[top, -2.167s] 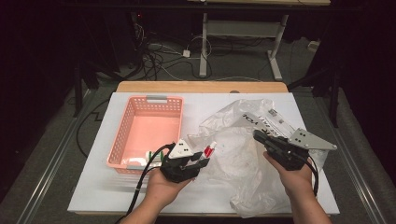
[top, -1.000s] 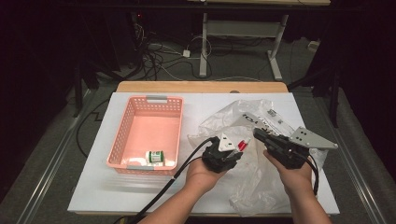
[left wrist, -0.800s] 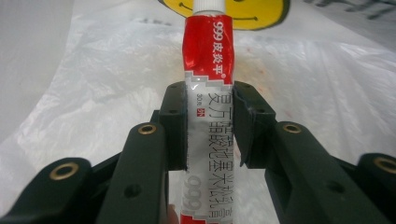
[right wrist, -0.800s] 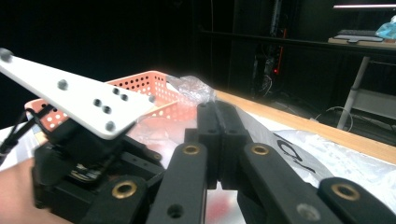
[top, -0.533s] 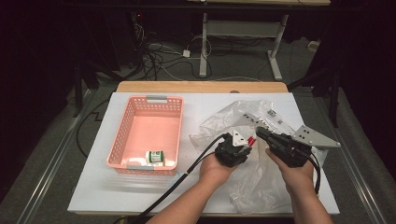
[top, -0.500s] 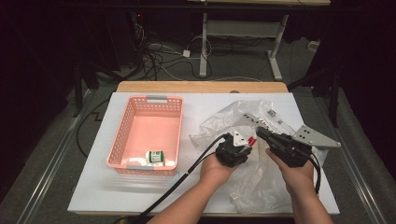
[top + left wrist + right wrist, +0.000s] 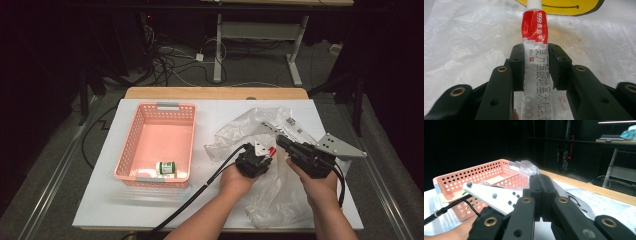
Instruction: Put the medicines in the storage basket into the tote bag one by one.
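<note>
High view overhead, facing table (image 7: 100, 210); gripper views close (sharing bag (image 7: 240, 132)).

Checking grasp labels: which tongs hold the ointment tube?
The left tongs, clamped on the red-and-silver tube; the right tongs pinch the plastic bag.

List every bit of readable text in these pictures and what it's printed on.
"999" and "皮炎平": red end of the tube held in the left gripper.
"30" beside a small red mark: tube's silver part.
Large Chinese characters along the silver part: partly hidden by the jaws, not surely readable.
Bottle label in the basket: too small.
Labels on the plastic bag: too small.
</note>
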